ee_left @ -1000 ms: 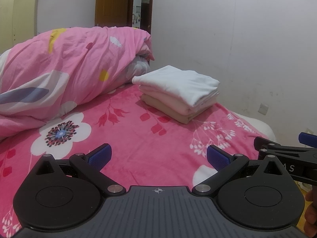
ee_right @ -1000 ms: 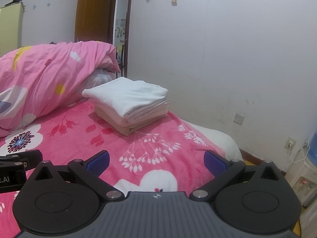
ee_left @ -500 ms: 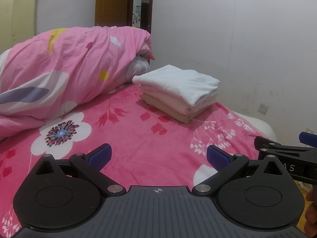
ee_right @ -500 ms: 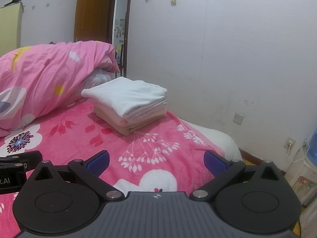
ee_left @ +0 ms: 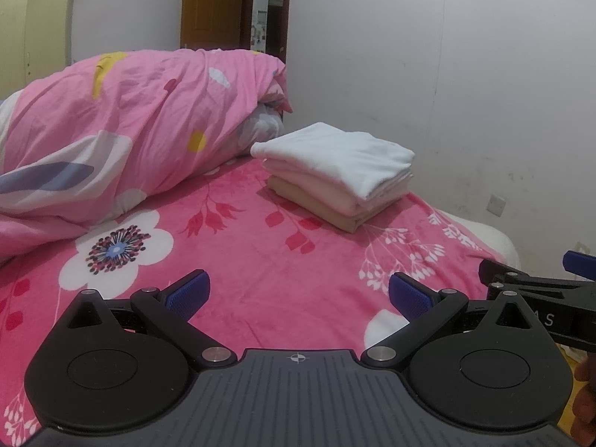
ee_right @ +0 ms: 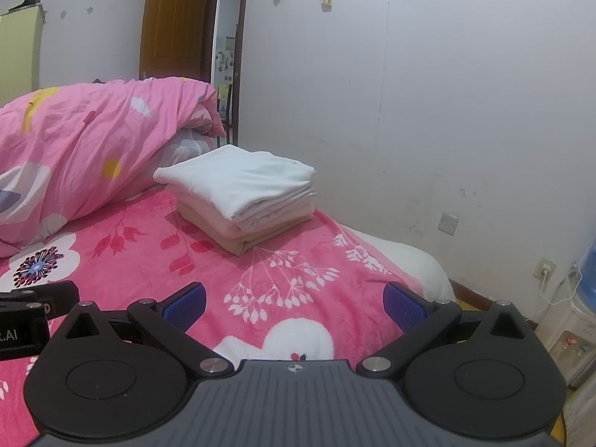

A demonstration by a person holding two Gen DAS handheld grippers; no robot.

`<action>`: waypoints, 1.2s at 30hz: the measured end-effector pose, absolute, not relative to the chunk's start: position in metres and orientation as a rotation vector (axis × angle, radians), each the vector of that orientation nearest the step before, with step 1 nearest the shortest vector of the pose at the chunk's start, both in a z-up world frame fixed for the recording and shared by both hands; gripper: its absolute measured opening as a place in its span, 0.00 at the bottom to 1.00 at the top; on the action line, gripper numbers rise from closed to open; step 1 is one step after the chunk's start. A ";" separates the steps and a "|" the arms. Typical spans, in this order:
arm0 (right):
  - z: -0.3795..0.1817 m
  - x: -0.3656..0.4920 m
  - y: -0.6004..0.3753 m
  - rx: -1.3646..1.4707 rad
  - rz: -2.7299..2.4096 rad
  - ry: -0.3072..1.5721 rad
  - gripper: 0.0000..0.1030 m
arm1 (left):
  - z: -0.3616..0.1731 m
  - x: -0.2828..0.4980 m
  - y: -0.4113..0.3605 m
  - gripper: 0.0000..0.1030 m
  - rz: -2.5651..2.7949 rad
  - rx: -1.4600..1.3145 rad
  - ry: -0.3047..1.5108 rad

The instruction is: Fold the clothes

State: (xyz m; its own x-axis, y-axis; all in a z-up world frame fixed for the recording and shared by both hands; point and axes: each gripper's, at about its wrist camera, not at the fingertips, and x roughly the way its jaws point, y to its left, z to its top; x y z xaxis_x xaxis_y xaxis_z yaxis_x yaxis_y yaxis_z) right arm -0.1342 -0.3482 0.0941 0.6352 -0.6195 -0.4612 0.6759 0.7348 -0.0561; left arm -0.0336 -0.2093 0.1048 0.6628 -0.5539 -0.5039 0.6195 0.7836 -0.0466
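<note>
My blanket (ee_left: 260, 260): soft, fuzzy pink cloth.
Folded clothes (ee_left: 335, 164): smooth, matt cloth.
Quilt (ee_left: 130, 123): thin, crinkly cloth.
My left gripper (ee_left: 297, 294): matt black plastic, bumpy blue pads (ee_left: 186, 292), shiny metal pins.
Door (ee_right: 173, 22): smooth brown wood.

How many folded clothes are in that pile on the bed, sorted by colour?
White folded garment on top: 1
Pale pink folded garment in the middle: 1
Tan folded garment at the bottom: 1
Total: 3, as far as the layers can be told apart; all stacked on the pink flowered blanket.
</note>
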 end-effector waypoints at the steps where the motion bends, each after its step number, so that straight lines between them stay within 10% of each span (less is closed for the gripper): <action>1: 0.094 -0.134 -0.348 0.125 -0.741 0.480 1.00 | 0.105 -0.034 -0.209 1.00 -0.665 0.133 0.524; 36: 0.096 -0.132 -0.346 0.128 -0.740 0.475 1.00 | 0.103 -0.032 -0.209 1.00 -0.657 0.137 0.531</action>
